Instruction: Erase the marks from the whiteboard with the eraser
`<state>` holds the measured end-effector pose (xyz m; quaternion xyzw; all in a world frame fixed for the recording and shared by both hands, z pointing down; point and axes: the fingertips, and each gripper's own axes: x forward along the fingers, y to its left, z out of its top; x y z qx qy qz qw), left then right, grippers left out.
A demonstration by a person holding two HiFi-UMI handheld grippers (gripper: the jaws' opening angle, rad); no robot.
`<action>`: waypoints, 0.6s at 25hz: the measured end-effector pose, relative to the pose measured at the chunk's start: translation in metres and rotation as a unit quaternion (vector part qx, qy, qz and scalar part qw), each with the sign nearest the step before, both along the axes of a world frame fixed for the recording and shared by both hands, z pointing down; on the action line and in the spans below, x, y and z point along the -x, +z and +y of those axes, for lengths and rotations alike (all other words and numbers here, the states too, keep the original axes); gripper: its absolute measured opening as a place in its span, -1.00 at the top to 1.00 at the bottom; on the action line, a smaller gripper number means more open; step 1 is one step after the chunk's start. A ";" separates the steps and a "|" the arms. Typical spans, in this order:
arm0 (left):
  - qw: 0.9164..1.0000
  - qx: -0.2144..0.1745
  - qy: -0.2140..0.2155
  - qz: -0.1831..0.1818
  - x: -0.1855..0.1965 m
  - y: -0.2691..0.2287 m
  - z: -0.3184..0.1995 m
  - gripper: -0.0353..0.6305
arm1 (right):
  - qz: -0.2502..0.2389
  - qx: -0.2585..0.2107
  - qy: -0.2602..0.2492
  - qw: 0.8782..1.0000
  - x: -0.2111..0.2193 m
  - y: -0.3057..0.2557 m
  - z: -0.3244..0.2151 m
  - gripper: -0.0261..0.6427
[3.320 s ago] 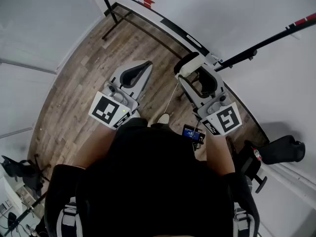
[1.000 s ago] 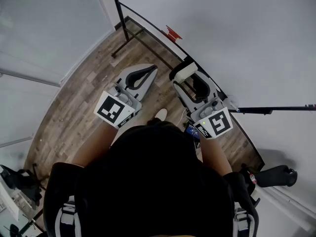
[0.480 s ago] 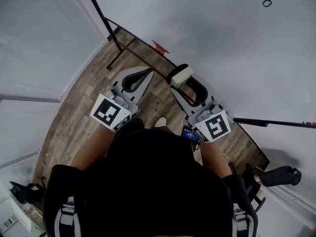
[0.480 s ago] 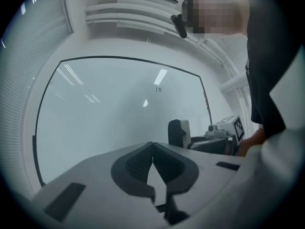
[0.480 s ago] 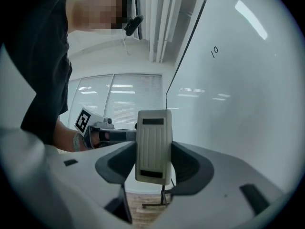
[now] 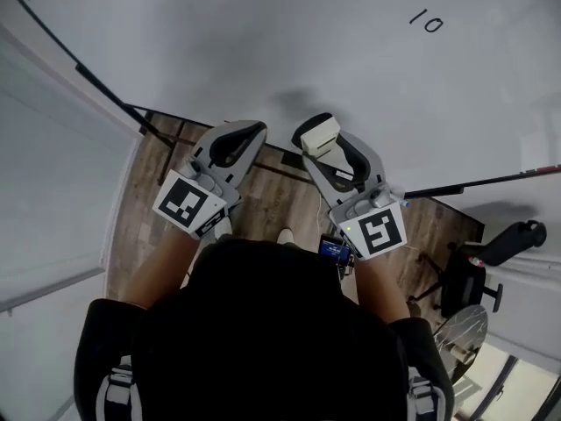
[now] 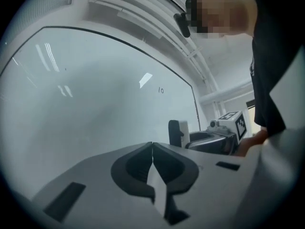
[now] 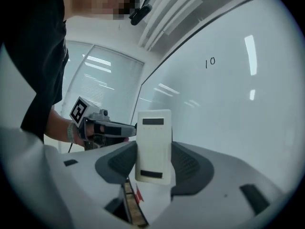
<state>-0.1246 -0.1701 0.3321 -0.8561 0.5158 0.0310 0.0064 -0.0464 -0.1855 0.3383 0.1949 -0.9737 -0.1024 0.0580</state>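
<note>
The whiteboard point(image 6: 289, 33) fills the top of the head view and bears a small black mark "10" point(image 6: 427, 21), up and to the right of both grippers. My right gripper point(image 6: 318, 140) is shut on the white eraser point(image 6: 321, 132), which stands upright between its jaws in the right gripper view point(image 8: 153, 146); the mark point(image 8: 210, 62) lies above and right of it. To the left, my left gripper point(image 6: 255, 131) is shut with nothing held, its jaws meeting point(image 7: 152, 149). The left gripper view also shows the mark point(image 7: 160, 90) and the eraser point(image 7: 177, 133).
Wood floor point(image 6: 267, 191) runs below the board. A black stand bar point(image 6: 473, 185) reaches out at the right, with an office chair point(image 6: 469, 274) beyond it. A pale wall panel point(image 6: 53, 174) stands at the left. A small screen device point(image 6: 336, 251) sits by my right wrist.
The head view has tilted up: the board fills more of the picture and the "10" mark sits lower and further left in it. Both grippers now point at the board's lower part, eraser still held.
</note>
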 end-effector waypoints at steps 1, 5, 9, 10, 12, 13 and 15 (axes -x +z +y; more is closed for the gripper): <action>1.000 -0.004 0.020 0.003 0.002 -0.007 -0.007 0.88 | 0.003 -0.014 0.025 1.000 0.004 -0.009 -0.005 0.24; 0.997 -0.016 0.077 0.000 0.011 -0.029 -0.026 0.88 | 0.033 -0.069 0.107 0.991 0.014 -0.041 -0.019 0.24; 0.991 -0.027 0.132 -0.019 0.008 -0.043 -0.039 0.88 | 0.079 -0.114 0.192 0.972 0.001 -0.070 -0.033 0.24; 0.989 -0.028 0.144 -0.021 0.004 -0.047 -0.042 0.88 | 0.096 -0.129 0.212 0.964 -0.007 -0.080 -0.037 0.24; 0.986 -0.030 0.162 -0.024 -0.005 -0.057 -0.048 0.88 | 0.133 -0.160 0.240 0.948 -0.021 -0.100 -0.047 0.25; 0.985 -0.031 0.165 -0.025 -0.008 -0.061 -0.050 0.88 | 0.150 -0.174 0.247 0.941 -0.025 -0.107 -0.049 0.25; 0.986 -0.037 0.159 -0.027 -0.008 -0.068 -0.050 0.88 | 0.182 -0.199 0.249 0.930 -0.025 -0.117 -0.049 0.25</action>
